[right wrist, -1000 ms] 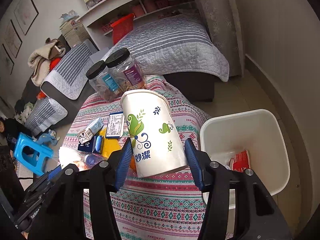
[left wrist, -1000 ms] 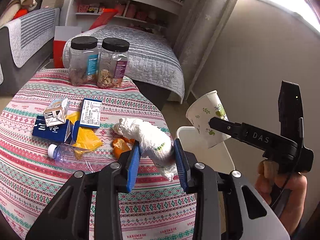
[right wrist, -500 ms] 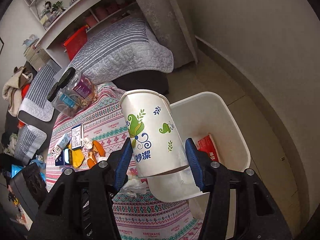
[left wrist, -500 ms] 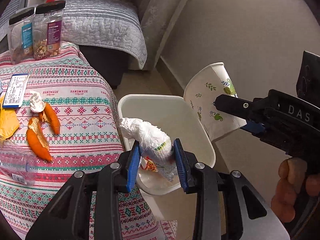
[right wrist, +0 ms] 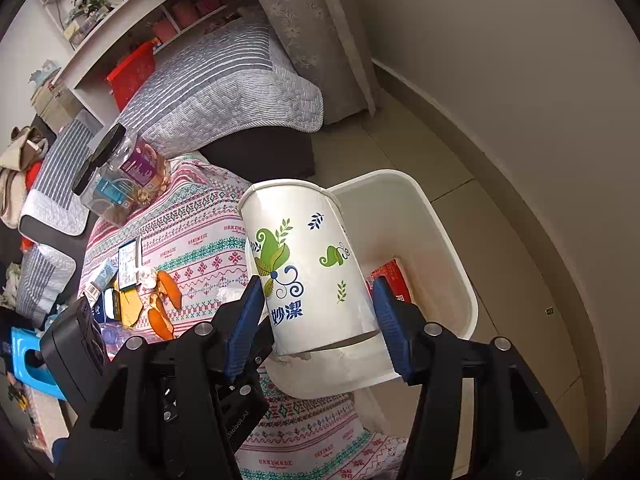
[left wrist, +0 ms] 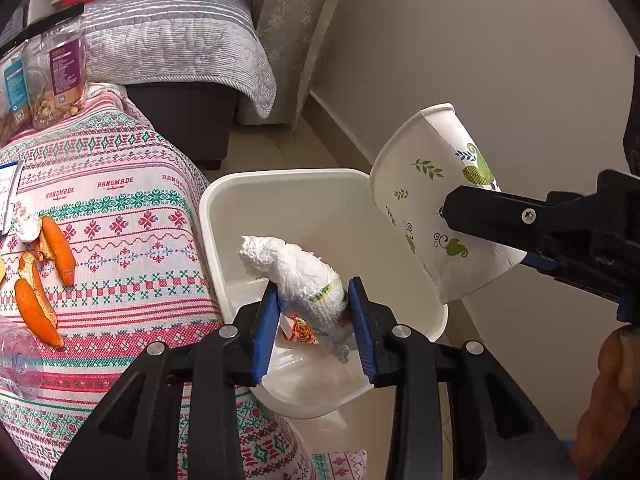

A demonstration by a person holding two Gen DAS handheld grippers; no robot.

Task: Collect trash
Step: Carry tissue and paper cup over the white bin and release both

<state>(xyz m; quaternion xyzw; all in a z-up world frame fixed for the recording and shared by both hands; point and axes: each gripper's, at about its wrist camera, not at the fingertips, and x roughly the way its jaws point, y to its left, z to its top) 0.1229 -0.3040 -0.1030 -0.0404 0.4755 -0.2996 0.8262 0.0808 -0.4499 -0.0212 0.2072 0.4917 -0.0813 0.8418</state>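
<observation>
Left wrist view: a second ago the left gripper (left wrist: 313, 314) held the wadded white tissue (left wrist: 298, 276) over the patterned cloth of the bench (left wrist: 120, 216); now the same wad hangs over the open mouth of the white trash bin (left wrist: 280, 184) that stands on the floor just beside the bench edge, the blue-padded jaws clenched on its lower half. The right gripper (right wrist: 318, 322) has made the same trip with the printed paper cup (right wrist: 304, 264), which was above the bench and now sits tilted over the bin; its jaws close on the cup's base, though a thin gap seems to show at the pad on the right side, so the hold looks light. Both pieces, I judge, are placed for dropping, so this leg of the collecting is nearly finished. A red wrapper (right wrist: 394, 280) already lies in the bin. Orange peel (left wrist: 40, 280), a clear plastic bottle (left wrist: 16, 364) and small cartons (right wrist: 102, 280) are left on the bench, with two snack jars (right wrist: 120, 184) at its far side. The bin's near rim touches or almost touches the hanging cloth, the wall runs close along its other side, and a bed (right wrist: 224, 80) stands beyond; open room lies mostly straight above the bin, and the two grippers crowd it together, the cup near the tissue.
</observation>
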